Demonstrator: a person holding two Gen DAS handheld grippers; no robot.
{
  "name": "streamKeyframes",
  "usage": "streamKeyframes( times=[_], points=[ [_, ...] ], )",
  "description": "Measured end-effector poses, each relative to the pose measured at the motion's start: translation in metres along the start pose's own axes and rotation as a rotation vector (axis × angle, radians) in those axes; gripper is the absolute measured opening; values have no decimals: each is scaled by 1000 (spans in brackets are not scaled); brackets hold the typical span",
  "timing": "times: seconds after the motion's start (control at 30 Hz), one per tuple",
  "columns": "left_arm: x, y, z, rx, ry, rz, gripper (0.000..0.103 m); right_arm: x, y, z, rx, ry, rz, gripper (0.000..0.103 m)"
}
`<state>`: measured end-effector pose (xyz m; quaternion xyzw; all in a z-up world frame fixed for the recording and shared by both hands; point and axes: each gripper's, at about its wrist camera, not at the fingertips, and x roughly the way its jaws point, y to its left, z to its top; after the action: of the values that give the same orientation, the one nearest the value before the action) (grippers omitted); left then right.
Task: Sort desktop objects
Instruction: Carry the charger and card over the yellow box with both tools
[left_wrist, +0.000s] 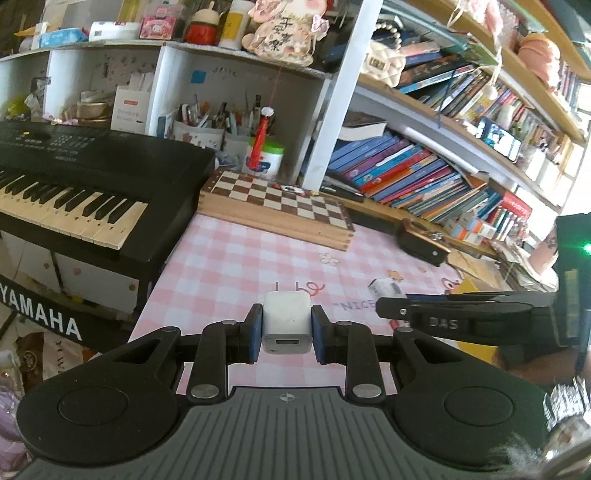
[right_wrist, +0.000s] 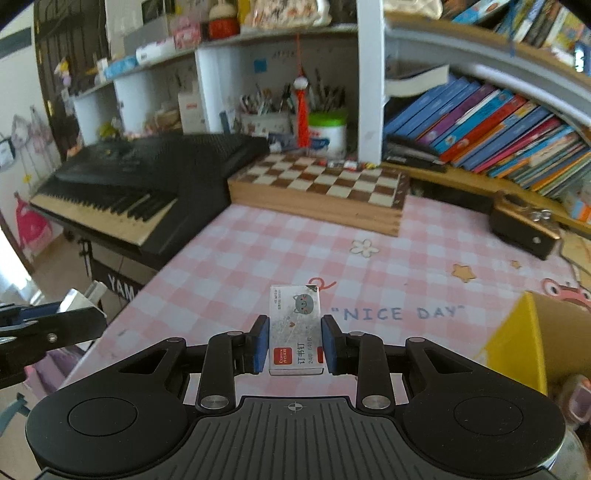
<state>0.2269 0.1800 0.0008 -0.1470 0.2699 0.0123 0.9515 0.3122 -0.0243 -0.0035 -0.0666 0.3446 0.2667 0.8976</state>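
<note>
Two grippers, both loaded. Left gripper (left_wrist: 286, 323) was clamped on a white USB charger cube (left_wrist: 286, 322): blue pads (left_wrist: 255, 336) pressed its two side faces, USB port facing back toward the camera, prongs pointing forward past the fingertips. Cube sat square between the fingers, held above the pink checked tablecloth (left_wrist: 236, 258), not touching it.

Right gripper (right_wrist: 294, 341) was clamped on a small box of staples (right_wrist: 294, 328): flat white carton, red label at the near end, grey cat print at the far end. Pads gripped the long edges over the near half; the far half stuck out ahead of the fingertips. Box was also clear of the cloth, over the "NICE DAY" print (right_wrist: 402, 314).

In the left view the right gripper's fingers (left_wrist: 443, 312) came in from the right, just beside the left one, with the staple box end showing at its tip.

Yellow cardboard box (right_wrist: 517, 343) sat open to the right of the right gripper. Chessboard (right_wrist: 325, 188) lay at the far edge of the cloth, Yamaha keyboard (left_wrist: 74, 195) off to the left, both well apart from the grippers.
</note>
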Motion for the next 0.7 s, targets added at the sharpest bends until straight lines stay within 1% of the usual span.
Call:
streamKeyframes(
  times=[0.17, 0.43, 0.7],
  points=[
    [-21, -1, -4, 16, -12, -44, 24, -33, 8, -11, 28, -20, -3, 29],
    [-58, 2, -14, 30, -14, -110, 24, -79, 30, -38, 66, -17, -4, 29],
    [-94, 5, -35, 44, 4, -143, 24, -109, 56, -69, 78, 3, -5, 29]
  ],
)
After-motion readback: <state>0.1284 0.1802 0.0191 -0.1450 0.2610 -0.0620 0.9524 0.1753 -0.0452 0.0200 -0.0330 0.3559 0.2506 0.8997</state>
